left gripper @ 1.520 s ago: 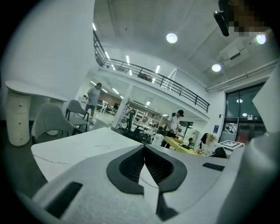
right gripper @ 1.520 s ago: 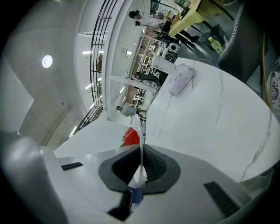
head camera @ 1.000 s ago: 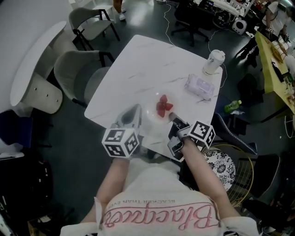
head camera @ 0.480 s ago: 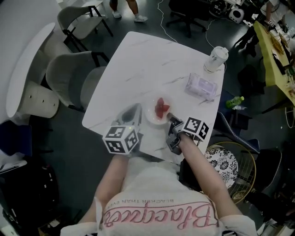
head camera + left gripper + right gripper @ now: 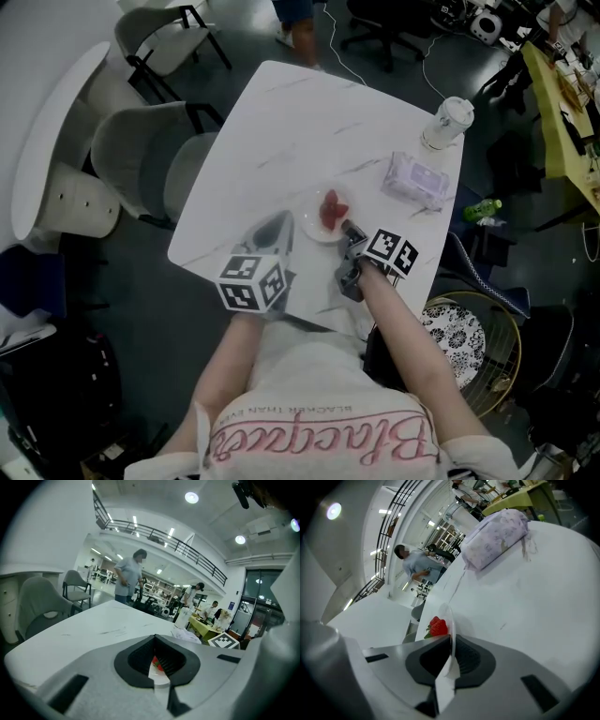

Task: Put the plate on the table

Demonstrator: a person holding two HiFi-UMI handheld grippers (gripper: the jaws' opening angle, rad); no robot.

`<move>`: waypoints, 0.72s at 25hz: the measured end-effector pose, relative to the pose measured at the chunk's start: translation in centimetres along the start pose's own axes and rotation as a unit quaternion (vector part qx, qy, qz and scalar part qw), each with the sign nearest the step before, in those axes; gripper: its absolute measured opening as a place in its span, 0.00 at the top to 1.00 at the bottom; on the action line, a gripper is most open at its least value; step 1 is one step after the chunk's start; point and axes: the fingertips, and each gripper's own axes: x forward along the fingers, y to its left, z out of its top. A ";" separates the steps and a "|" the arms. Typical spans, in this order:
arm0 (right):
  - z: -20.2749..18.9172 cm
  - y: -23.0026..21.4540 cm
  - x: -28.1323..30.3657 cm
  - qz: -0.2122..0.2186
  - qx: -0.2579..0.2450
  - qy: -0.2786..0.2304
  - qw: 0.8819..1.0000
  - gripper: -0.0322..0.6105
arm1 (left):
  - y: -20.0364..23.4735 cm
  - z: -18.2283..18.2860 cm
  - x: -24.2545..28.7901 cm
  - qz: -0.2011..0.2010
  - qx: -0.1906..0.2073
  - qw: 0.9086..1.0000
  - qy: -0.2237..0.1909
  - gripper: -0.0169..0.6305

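A small white plate point(image 5: 312, 226) carrying red strawberries point(image 5: 331, 209) is low over the near part of the white marble table point(image 5: 300, 122); whether it rests there I cannot tell. My right gripper point(image 5: 349, 231) is shut on the plate's near right rim. In the right gripper view the plate point(image 5: 450, 618) runs edge-on between the pads, strawberries point(image 5: 437, 626) just beyond. My left gripper point(image 5: 282, 223) is shut, just left of the plate. In the left gripper view the plate point(image 5: 161, 677) and berries point(image 5: 156, 662) show through the notch between its pads.
A lilac tissue pack point(image 5: 413, 180) and a lidded cup point(image 5: 446, 122) sit at the table's far right. Grey chairs point(image 5: 141, 159) stand to the left. A round wire basket point(image 5: 469, 347) and a green bottle point(image 5: 483, 210) are on the floor at the right. A person walks past the far end.
The plate, in my right gripper, has edged a little farther in from the table's near edge. My left gripper has kept its place beside it.
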 end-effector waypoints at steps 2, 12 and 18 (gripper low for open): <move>0.0 -0.7 0.2 -0.027 -0.023 0.001 0.999 0.93 | 0.2 -0.1 0.1 0.001 0.000 1.000 0.003 0.97; 0.2 -1.4 -0.3 -0.088 -0.118 0.000 0.989 0.74 | 1.1 -1.2 -0.1 0.000 0.004 1.000 0.019 0.97; 0.1 -1.7 -1.8 -0.091 -0.115 -0.005 0.989 0.65 | 0.4 -1.6 -0.5 -0.011 0.007 1.000 0.022 0.97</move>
